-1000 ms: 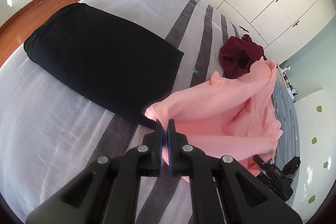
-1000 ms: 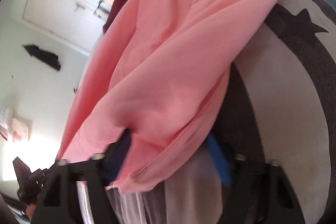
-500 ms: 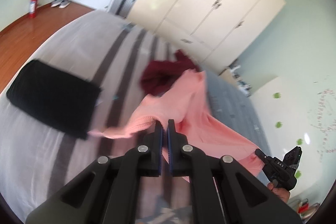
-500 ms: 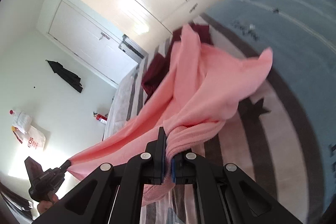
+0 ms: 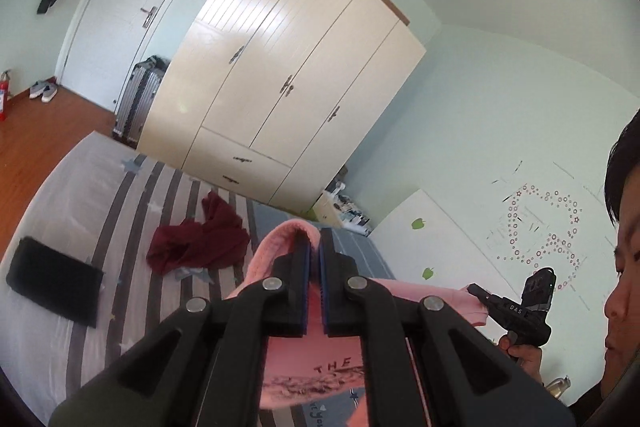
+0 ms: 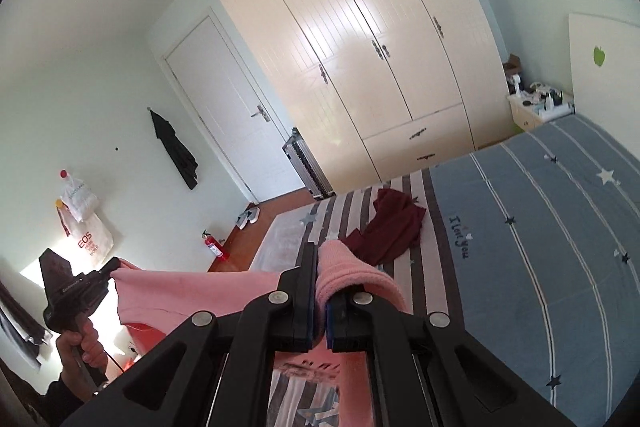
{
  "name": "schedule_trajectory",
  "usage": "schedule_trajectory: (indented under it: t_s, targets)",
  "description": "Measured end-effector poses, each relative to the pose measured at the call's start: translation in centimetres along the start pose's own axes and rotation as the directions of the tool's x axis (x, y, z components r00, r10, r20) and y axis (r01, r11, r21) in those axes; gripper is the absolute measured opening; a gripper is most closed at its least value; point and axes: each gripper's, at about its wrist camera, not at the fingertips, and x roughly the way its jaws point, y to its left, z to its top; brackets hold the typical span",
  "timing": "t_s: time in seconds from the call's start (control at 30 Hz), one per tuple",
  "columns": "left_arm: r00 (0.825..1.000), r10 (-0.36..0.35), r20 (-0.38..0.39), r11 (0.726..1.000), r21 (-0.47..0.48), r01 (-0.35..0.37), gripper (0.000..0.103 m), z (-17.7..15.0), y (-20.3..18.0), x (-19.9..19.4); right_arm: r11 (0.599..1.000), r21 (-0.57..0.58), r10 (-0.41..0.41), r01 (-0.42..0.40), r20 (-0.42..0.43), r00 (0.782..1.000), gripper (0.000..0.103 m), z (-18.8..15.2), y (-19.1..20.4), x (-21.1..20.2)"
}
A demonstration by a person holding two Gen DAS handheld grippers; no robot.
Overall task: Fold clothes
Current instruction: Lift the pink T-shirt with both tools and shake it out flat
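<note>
Two grippers hold one pink shirt (image 5: 316, 371) above the bed (image 6: 540, 247) | left gripper (image 5: 313, 247) clamps one edge | right gripper (image 6: 318, 263) clamps another | shirt hangs spread between them, probably for laying flat.

left gripper (image 5: 313, 239) raised, pointing a bit below level, fingers (image 5: 298, 267) clamped shut on a fold of the pink shirt (image 5: 320, 375). right gripper (image 6: 317, 259) same: raised, angled slightly down, fingers (image 6: 305, 279) pinched on another bunch of the shirt. each gripper held by one hand on a pistol-style handle: right hand (image 5: 520, 351) seen from the left camera, left hand (image 6: 80, 347) from the right camera. grippers well apart, cloth stretched between them.
</note>
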Motion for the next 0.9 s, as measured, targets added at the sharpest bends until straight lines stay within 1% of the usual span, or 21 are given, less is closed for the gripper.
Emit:
schedule_trajectory:
  t_s: [0.07,0.13,0.17,0.2,0.23,0.3,0.4,0.43,0.47,0.5,0.57,0.6,0.63,0.7,0.77,0.8,0.83,0.87,0.9]
  targets:
    - [1.0,0.015,-0.01,1.0,0.013,-0.015,0.003,0.9,0.3,1.9,1.0,-0.017,0.009,-0.009,-0.005,1.0,0.003,1.4,-0.1,0.4]
    - [0.999,0.03,-0.02,0.999,0.026,-0.029,0.003,1.9,0.5,3.7,1.0,-0.02,0.008,-0.009,-0.036,0.999,0.003,1.9,-1.2,2.5]
    - [0.999,0.039,-0.03,0.999,0.027,-0.038,0.003,2.2,0.9,4.9,1.0,-0.013,0.005,-0.005,-0.063,0.998,0.003,2.0,-2.2,4.3]
    - [0.997,0.056,-0.062,0.998,0.008,-0.055,0.003,2.1,2.3,6.8,1.0,0.009,0.004,-0.003,-0.091,0.996,0.003,1.7,-3.6,6.3]
    - [0.993,0.088,-0.084,0.996,0.011,-0.087,0.003,1.7,3.5,8.9,1.0,0.021,-0.005,0.008,-0.119,0.993,0.003,1.5,-4.9,8.5]
    - [0.982,0.147,-0.115,0.989,0.029,-0.145,0.003,1.1,5.9,12.9,0.999,0.028,-0.035,0.041,-0.176,0.984,0.003,1.3,-7.4,13.0]
    - [0.962,0.233,-0.146,0.972,0.066,-0.225,0.003,1.3,8.8,19.3,0.996,0.017,-0.084,0.09,-0.215,0.973,0.003,1.8,-10.4,19.9]
    - [0.955,0.258,-0.148,0.965,0.076,-0.249,0.003,1.8,9.4,21.4,0.994,0.012,-0.101,0.107,-0.224,0.969,0.003,2.2,-11.2,22.0]
    - [0.952,0.273,-0.135,0.961,0.08,-0.264,0.003,3.1,9.4,22.8,0.992,0.018,-0.115,0.122,-0.224,0.968,0.003,2.8,-12.0,24.0]
    - [0.95,0.288,-0.121,0.956,0.084,-0.28,0.003,4.5,9.4,24.2,0.991,0.029,-0.123,0.133,-0.217,0.968,0.003,3.9,-12.7,25.5]
    - [0.943,0.318,-0.093,0.946,0.091,-0.31,0.002,7.1,9.4,27.0,0.989,0.05,-0.131,0.142,-0.177,0.975,0.003,7.2,-13.1,27.4]
    - [0.942,0.329,-0.073,0.942,0.096,-0.322,0.003,8.6,9.1,28.1,0.989,0.049,-0.128,0.136,-0.143,0.981,0.003,9.3,-12.7,27.5]
    - [0.946,0.323,-0.028,0.942,0.108,-0.319,0.003,10.7,8.0,28.0,0.991,0.038,-0.122,0.126,-0.096,0.988,0.003,11.6,-11.8,27.1]
    - [0.953,0.298,0.051,0.944,0.135,-0.302,0.003,14.6,5.5,27.0,0.995,-0.014,-0.101,0.102,0.01,0.995,0.003,16.5,-9.2,25.2]
    - [0.958,0.264,0.109,0.946,0.165,-0.28,0.003,17.7,3.2,25.2,0.995,-0.068,-0.068,0.076,0.107,0.992,0.003,20.5,-6.6,22.4]
    - [0.96,0.251,0.124,0.945,0.182,-0.271,0.003,18.4,2.3,24.1,0.994,-0.09,-0.049,0.063,0.147,0.988,0.003,21.8,-5.6,21.0]
    - [0.963,0.235,0.128,0.947,0.195,-0.257,0.003,18.4,1.8,22.9,0.993,-0.108,-0.034,0.054,0.176,0.984,0.003,22.5,-4.8,19.7]
    - [0.967,0.219,0.133,0.948,0.207,-0.244,0.003,18.3,1.2,21.6,0.991,-0.126,-0.022,0.048,0.201,0.979,0.003,22.9,-4.0,18.4]
    - [0.969,0.205,0.135,0.948,0.218,-0.231,0.003,18.1,0.8,20.4,0.989,-0.144,-0.013,0.045,0.215,0.977,0.003,22.6,-3.5,17.3]
